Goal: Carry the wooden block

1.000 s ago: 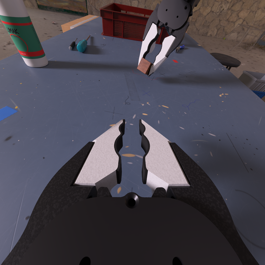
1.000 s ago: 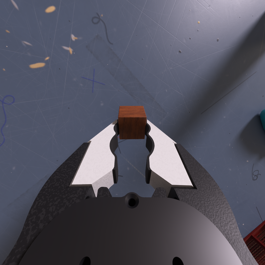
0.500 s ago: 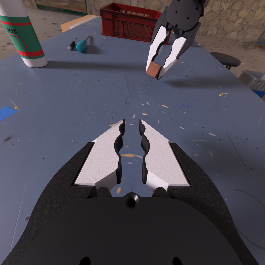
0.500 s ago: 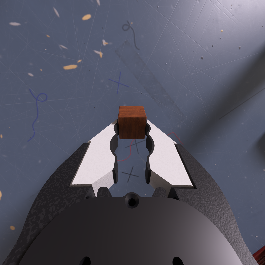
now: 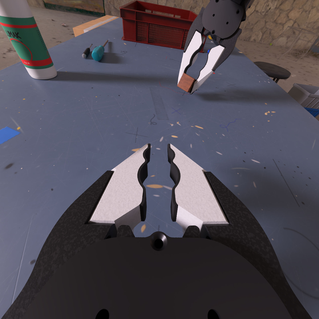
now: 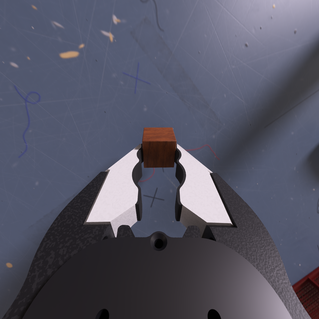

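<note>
The wooden block (image 6: pixel 158 150), a small brown cube, is pinched between the fingertips of my right gripper (image 6: pixel 158 146). The gripper points down at the blue-grey table (image 6: pixel 69 138) and holds the block just above it, over a red scribble. In the left wrist view the same block (image 5: pixel 185 84) and right gripper (image 5: pixel 186 87) show at the far right of the table (image 5: pixel 86 120). My left gripper (image 5: pixel 158 145) hovers low over the near middle of the table, its jaws a narrow gap apart and empty.
A red crate (image 5: pixel 155 25) stands at the table's far end; its corner shows in the right wrist view (image 6: pixel 309 290). A white and green bottle (image 5: pixel 25 43) stands far left. A teal screwdriver (image 5: pixel 97 52) and a black one (image 5: pixel 86 51) lie beside it. A stool (image 5: pixel 272 70) is off the right edge.
My right gripper has carried the block to the right, then come down closer to the table. The left gripper has not moved.
</note>
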Available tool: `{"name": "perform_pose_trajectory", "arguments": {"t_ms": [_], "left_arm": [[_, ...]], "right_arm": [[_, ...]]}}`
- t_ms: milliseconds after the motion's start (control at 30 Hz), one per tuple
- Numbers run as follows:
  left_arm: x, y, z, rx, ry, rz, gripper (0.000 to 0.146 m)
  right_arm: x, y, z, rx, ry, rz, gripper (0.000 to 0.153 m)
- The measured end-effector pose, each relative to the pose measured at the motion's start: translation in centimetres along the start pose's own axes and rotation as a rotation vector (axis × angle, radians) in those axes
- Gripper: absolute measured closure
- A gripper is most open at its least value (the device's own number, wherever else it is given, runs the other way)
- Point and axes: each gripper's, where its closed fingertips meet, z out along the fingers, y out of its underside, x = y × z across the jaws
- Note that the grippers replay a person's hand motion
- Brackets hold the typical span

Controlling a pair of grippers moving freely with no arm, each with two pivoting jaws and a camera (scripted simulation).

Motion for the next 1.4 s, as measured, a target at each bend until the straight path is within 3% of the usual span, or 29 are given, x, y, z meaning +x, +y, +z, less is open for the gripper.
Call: {"name": "perform_pose_trajectory", "arguments": {"t_ms": [200, 600, 1400], "left_arm": [[0.0, 0.0, 0.0, -0.001, 0.001, 0.000, 0.127], [0.0, 0.1, 0.0, -0.004, 0.007, -0.005, 0.127], [0.1, 0.3, 0.2, -0.017, 0.013, -0.009, 0.127]], "right_arm": [[0.8, 2.3, -0.6, -0.045, 0.028, 0.038, 0.118], [1.4, 0.2, -0.2, 0.031, 0.050, 0.027, 0.118], [0.3, 2.6, -0.8, -0.022, 0.048, 0.051, 0.118]]}}
